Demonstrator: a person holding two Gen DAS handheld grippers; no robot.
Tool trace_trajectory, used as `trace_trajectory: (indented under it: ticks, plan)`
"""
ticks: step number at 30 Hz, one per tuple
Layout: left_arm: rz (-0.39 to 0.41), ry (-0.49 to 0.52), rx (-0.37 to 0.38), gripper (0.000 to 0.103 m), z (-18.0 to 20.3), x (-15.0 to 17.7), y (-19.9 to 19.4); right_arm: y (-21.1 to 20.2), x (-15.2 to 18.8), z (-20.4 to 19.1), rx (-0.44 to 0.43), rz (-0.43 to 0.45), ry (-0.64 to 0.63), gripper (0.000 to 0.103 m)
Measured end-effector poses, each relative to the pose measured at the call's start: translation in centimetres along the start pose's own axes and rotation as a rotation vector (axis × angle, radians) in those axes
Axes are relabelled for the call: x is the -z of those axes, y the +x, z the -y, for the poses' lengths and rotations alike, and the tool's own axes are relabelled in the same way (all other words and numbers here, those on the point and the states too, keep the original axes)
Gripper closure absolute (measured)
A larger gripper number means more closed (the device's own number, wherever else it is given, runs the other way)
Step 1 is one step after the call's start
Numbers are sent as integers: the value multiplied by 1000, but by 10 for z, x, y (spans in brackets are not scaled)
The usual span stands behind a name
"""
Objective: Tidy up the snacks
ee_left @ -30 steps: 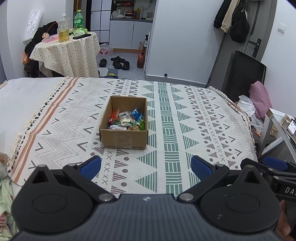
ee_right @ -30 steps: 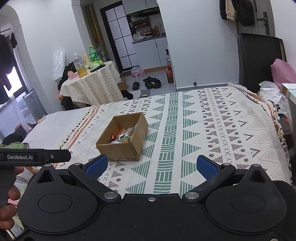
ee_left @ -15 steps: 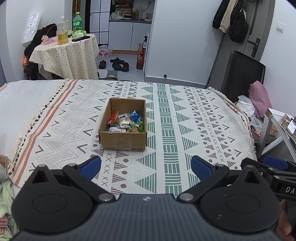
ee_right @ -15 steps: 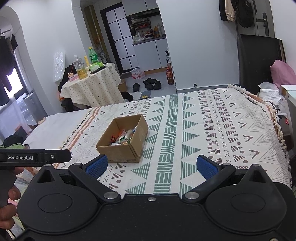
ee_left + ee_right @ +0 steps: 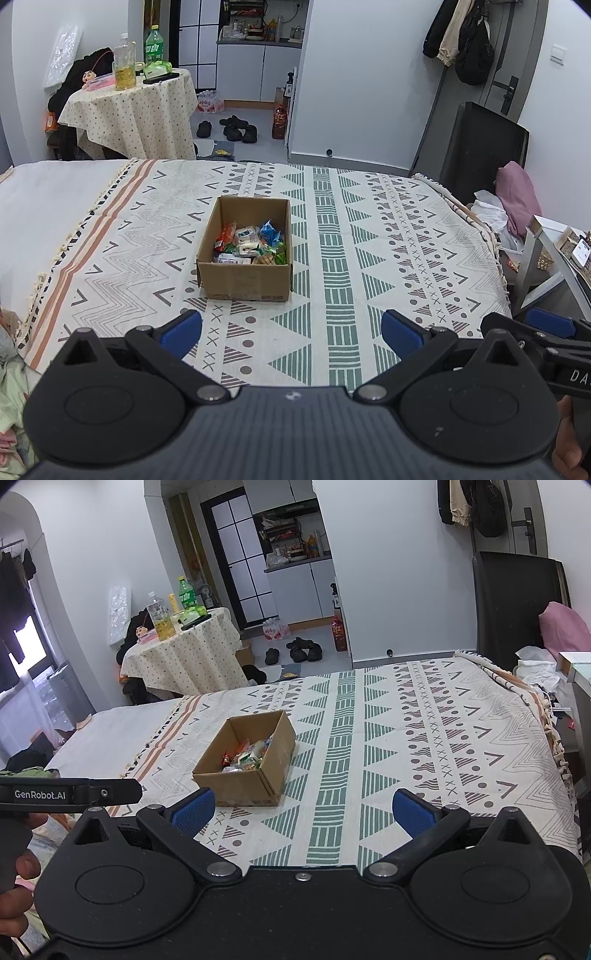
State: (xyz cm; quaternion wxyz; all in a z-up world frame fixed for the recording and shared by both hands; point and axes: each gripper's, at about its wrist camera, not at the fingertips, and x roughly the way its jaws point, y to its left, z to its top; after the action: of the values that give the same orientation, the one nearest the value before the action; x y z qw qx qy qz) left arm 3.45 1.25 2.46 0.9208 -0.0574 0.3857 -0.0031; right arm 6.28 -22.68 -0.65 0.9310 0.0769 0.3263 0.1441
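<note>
So I've got both grippers parked low at the near edge of the bed. The left gripper [image 5: 291,332] has its blue-padded fingers spread wide with nothing between them, and the right gripper [image 5: 302,812] is the same, wide apart and empty. The open brown cardboard box [image 5: 245,282] sits on the cream bedspread with green and brown geometric patterns [image 5: 369,258], well ahead of both grippers, a bit left of centre from my right camera. Inside it is a jumble of colourful wrapped snacks [image 5: 251,245], orange, blue, green and white packets piled toward the near end of the box.
</note>
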Motion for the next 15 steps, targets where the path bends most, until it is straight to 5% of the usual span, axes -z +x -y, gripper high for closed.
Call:
trace_trajectory:
  ticks: [15]
  plan:
    - [5,4,3,0,-2,4,0,-1,1,0,1,2,-2,0]
